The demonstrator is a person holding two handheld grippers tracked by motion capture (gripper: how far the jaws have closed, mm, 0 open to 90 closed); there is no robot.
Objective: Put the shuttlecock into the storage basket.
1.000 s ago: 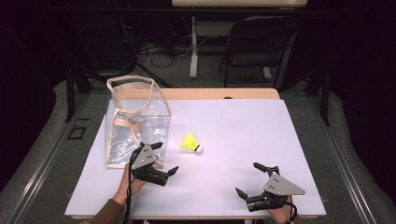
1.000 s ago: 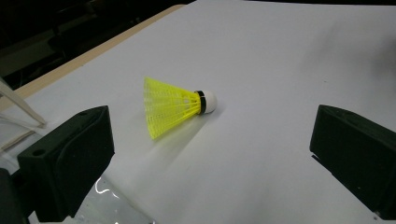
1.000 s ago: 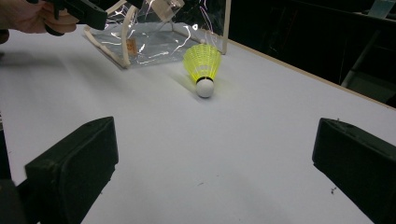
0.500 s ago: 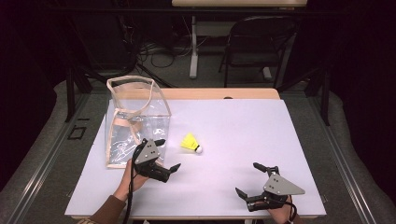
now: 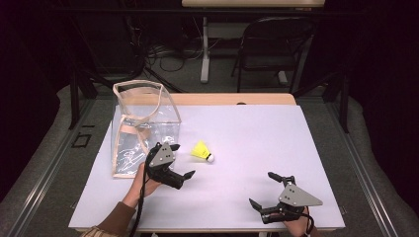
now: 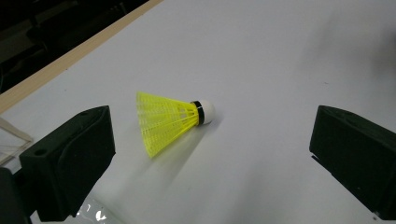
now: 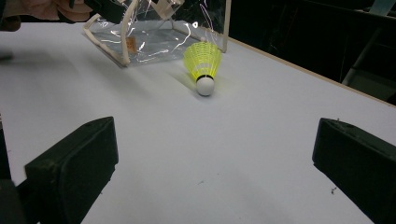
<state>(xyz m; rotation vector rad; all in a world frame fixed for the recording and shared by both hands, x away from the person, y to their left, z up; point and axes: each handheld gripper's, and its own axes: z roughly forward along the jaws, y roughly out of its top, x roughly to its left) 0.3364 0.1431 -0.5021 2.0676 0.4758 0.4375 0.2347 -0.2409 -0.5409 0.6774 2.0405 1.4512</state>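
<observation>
Your left claw (image 5: 182,168) gapes wide, empty, with the yellow shuttlecock (image 5: 202,151) lying on its side just ahead, between the jaw lines but untouched. Your right claw (image 5: 270,189) is spread too, well apart near the front edge. The white surface (image 5: 257,133) lies bare between them; a clear bag (image 5: 141,123) stands left, dark room beyond.

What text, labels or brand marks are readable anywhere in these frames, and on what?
No readable text in any view.
Clear bag: a small tan tag inside and pale markings on its lower panel, both too small and blurred to read.
Yellow shuttlecock: plain, with a black band and no print.
Left gripper and right gripper: no marking visible on the plates or on the black fingers.
</observation>
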